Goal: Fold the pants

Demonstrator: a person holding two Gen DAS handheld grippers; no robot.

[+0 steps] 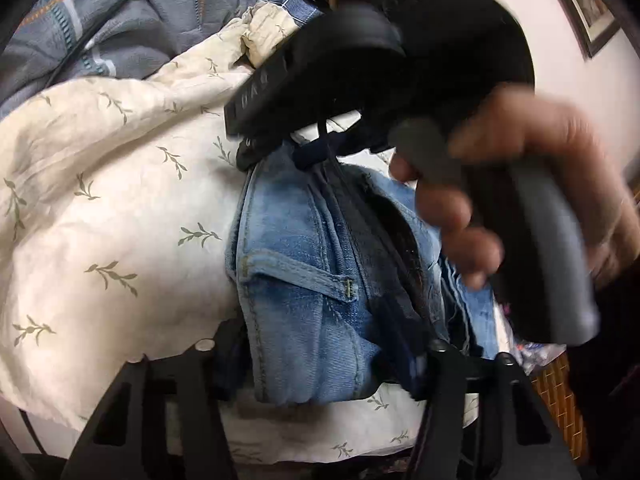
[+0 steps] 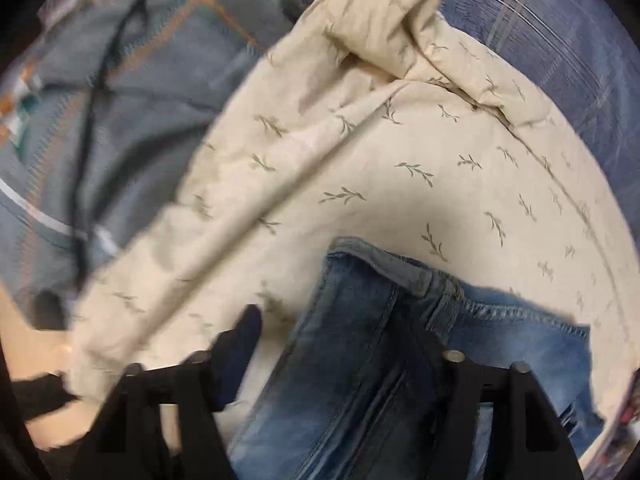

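Note:
Folded light-blue jeans (image 1: 304, 280) lie in a narrow stack on a cream leaf-print sheet (image 1: 100, 200). My left gripper (image 1: 328, 360) sits at the near end of the stack, and its two fingers press against the denim from both sides. A hand (image 1: 520, 184) holds the right gripper (image 1: 288, 152) above the far end, pointing down at it. In the right wrist view the jeans (image 2: 360, 360) lie between the fingers of the right gripper (image 2: 340, 344). Its left finger (image 2: 240, 340) stands clear of the denim, with a strip of sheet (image 2: 400, 180) showing between.
A grey-blue plaid blanket (image 1: 120, 20) with a black cable (image 1: 100, 20) across it lies beyond the sheet. A framed picture (image 1: 580, 0) hangs on the pale wall at the upper right. A brown woven surface (image 1: 556, 392) shows at the lower right.

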